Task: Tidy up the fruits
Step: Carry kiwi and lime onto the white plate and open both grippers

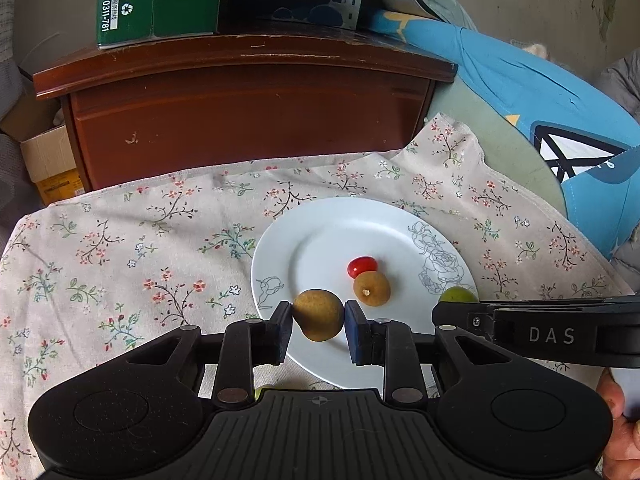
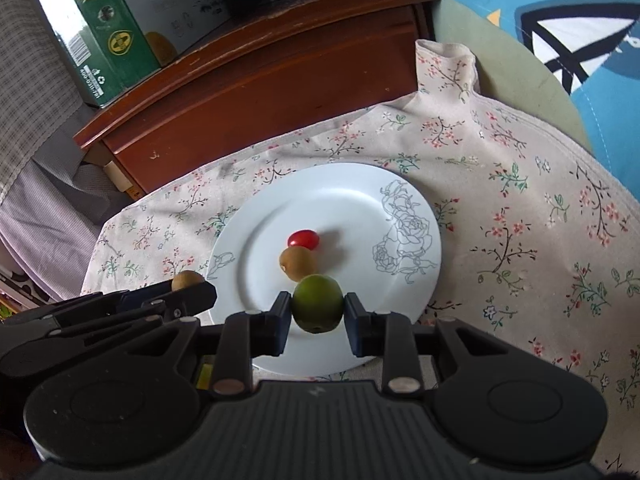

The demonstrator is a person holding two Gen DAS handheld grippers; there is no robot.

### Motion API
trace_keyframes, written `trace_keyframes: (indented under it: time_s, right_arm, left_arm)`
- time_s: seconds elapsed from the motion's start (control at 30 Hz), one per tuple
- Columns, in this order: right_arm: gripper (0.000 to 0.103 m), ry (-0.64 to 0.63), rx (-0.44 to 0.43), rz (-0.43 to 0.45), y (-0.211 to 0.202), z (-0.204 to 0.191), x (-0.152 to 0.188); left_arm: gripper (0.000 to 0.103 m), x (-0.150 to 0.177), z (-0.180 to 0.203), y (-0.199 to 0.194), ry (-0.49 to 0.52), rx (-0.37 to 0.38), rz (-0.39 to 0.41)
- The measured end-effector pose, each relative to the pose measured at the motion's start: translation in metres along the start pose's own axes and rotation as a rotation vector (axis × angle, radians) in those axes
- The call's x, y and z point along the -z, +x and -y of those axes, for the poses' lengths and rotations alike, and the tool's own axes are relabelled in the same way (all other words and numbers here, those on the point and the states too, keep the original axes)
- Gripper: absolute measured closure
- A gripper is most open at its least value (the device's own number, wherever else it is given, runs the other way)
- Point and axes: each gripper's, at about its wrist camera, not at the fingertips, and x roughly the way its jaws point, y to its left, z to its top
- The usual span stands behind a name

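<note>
Two fruits already lie at the plate's (image 2: 256, 208) middle, a red tomato (image 2: 304, 239) touching a brown kiwi (image 2: 298, 264), which suggests the plate is the gathering spot and the next pieces belong beside them. Low in the left wrist frame's centre, the left gripper (image 1: 318, 322) is clenched on a second brown fruit (image 1: 319, 314) over the plate's near rim; low centre in the right wrist frame, the right gripper (image 2: 317, 312) likewise grasps a green fruit (image 2: 317, 304), just short of the kiwi. Around the plate spreads a floral cloth (image 2: 520, 240), with a wooden cabinet (image 2: 260, 92) behind at upper left.
</note>
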Motion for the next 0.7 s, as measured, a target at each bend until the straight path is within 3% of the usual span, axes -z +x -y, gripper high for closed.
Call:
trace_keyframes:
  time_s: [0.27, 0.43, 0.47, 0.53, 0.57, 0.63, 0.7]
  right_arm:
    - [0.074, 0.032, 0.033, -0.003, 0.019, 0.007, -0.008]
    - [0.061, 0.053, -0.004, 0.028, 0.014, 0.006, -0.013]
    - [0.061, 0.052, -0.003, 0.043, 0.012, 0.005, -0.014]
    - [0.057, 0.056, 0.001, 0.065, 0.008, 0.005, -0.015]
    - [0.055, 0.063, 0.003, 0.076, 0.005, 0.006, -0.017]
    - [0.039, 0.080, 0.006, 0.095, 0.001, 0.008, -0.019]
    - [0.035, 0.082, 0.007, 0.101, -0.001, 0.009, -0.020]
  left_arm:
    - [0.077, -0.006, 0.001, 0.021, 0.000, 0.006, -0.024]
    - [0.071, -0.012, 0.003, 0.018, -0.001, 0.004, -0.008]
    - [0.066, -0.013, 0.003, 0.016, -0.005, 0.000, -0.008]
    - [0.043, -0.017, 0.003, 0.013, -0.021, -0.054, -0.001]
    - [0.038, -0.018, 0.001, 0.009, -0.026, -0.082, 0.016]
    - [0.027, -0.020, -0.004, 0.000, -0.030, -0.094, 0.049]
    - [0.018, -0.022, -0.008, -0.007, -0.047, -0.095, 0.057]
